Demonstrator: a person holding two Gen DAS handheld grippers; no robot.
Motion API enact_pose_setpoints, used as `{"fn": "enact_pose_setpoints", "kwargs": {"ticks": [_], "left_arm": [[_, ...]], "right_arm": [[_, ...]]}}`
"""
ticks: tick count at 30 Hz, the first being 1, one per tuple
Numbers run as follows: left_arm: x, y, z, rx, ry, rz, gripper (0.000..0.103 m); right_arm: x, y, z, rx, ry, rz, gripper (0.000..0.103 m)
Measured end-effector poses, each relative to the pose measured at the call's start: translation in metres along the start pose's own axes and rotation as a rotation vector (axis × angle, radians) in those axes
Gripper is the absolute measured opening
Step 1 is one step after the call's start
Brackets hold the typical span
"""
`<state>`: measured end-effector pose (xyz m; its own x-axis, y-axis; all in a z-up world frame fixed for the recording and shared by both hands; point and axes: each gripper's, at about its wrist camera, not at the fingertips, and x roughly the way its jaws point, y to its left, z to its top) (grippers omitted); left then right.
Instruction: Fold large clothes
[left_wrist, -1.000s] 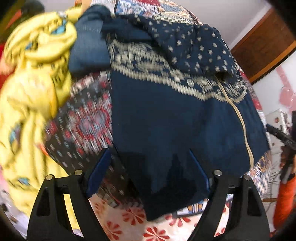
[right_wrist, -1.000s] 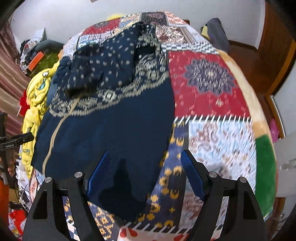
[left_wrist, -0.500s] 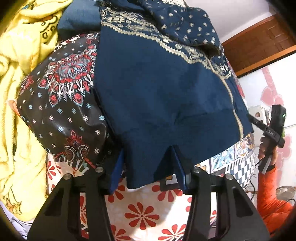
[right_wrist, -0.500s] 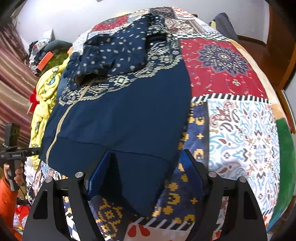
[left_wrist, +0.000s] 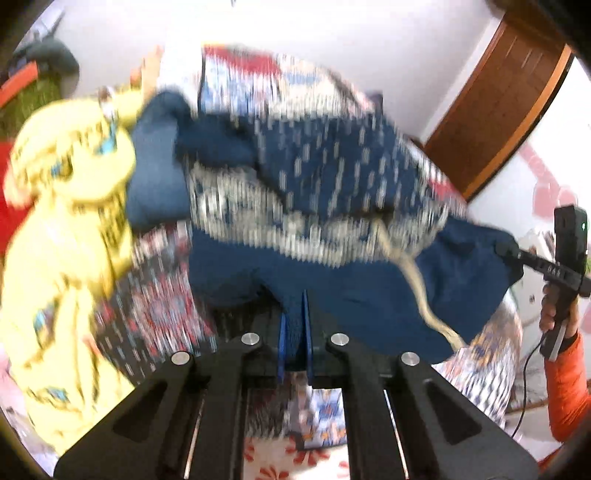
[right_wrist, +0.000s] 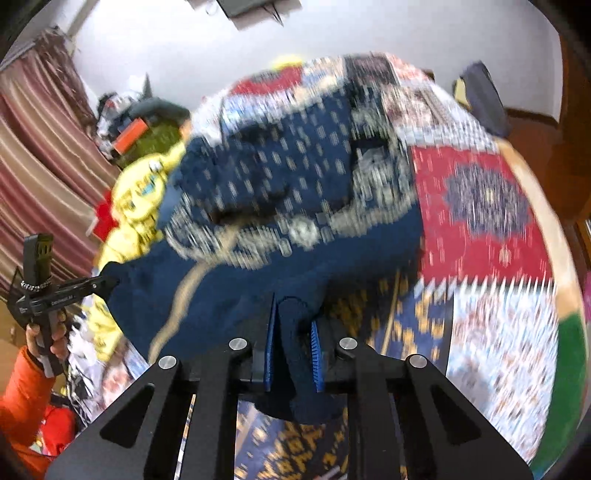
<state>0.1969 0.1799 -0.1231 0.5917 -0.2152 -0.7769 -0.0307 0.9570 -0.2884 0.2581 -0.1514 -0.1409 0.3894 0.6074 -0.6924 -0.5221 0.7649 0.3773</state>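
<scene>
I see a patchwork quilt (right_wrist: 484, 206) covering the bed, white walls behind. My left gripper (left_wrist: 294, 341) and right gripper (right_wrist: 293, 350) each clench the navy garment's (left_wrist: 369, 288) soft ribbed hem, jaws having just closed, cloth lifted off the quilt's near end.

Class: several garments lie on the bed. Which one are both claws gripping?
The navy patterned garment; the yellow one lies untouched beside it.

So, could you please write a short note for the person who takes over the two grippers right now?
Left gripper: jaws have just been closing, now shut on the hem of the navy garment.
Right gripper: the same, shut on the hem at the other corner.
The garment lies on the patchwork bed cover, its hem lifted. A yellow garment is beside it.
Done: both corners gripped.
Left: probably carry the hem toward the collar, then the further folds.
</scene>
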Motion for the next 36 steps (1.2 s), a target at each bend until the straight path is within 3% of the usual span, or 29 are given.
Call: {"fn": "enact_pose_setpoints", "kwargs": {"ticks": [7, 12, 21, 28, 31, 36], "left_arm": [[-0.034, 0.003, 0.09, -0.012, -0.246, 0.071, 0.004], [-0.015, 0.02, 0.152, -0.04, -0.307, 0.085, 0.003], [0.099, 0.06, 0.225, -0.102, -0.236, 0.201, 0.003], [0.181, 0.088, 0.23, -0.131, -0.137, 0.264, 0.003], [0.208, 0.099, 0.227, -0.14, -0.094, 0.3, 0.003], [0.227, 0.104, 0.218, -0.097, -0.025, 0.359, 0.008]], "right_arm": [[-0.01, 0.011, 0.071, -0.077, -0.125, -0.029, 0.014], [0.006, 0.003, 0.129, -0.075, -0.189, -0.038, 0.014], [0.092, -0.032, 0.201, -0.023, -0.138, -0.132, 0.014], [0.155, -0.072, 0.222, 0.066, -0.067, -0.163, 0.014], [0.163, -0.079, 0.221, 0.08, -0.063, -0.161, 0.014], [0.155, -0.074, 0.223, -0.013, -0.052, -0.185, 0.014]]}}
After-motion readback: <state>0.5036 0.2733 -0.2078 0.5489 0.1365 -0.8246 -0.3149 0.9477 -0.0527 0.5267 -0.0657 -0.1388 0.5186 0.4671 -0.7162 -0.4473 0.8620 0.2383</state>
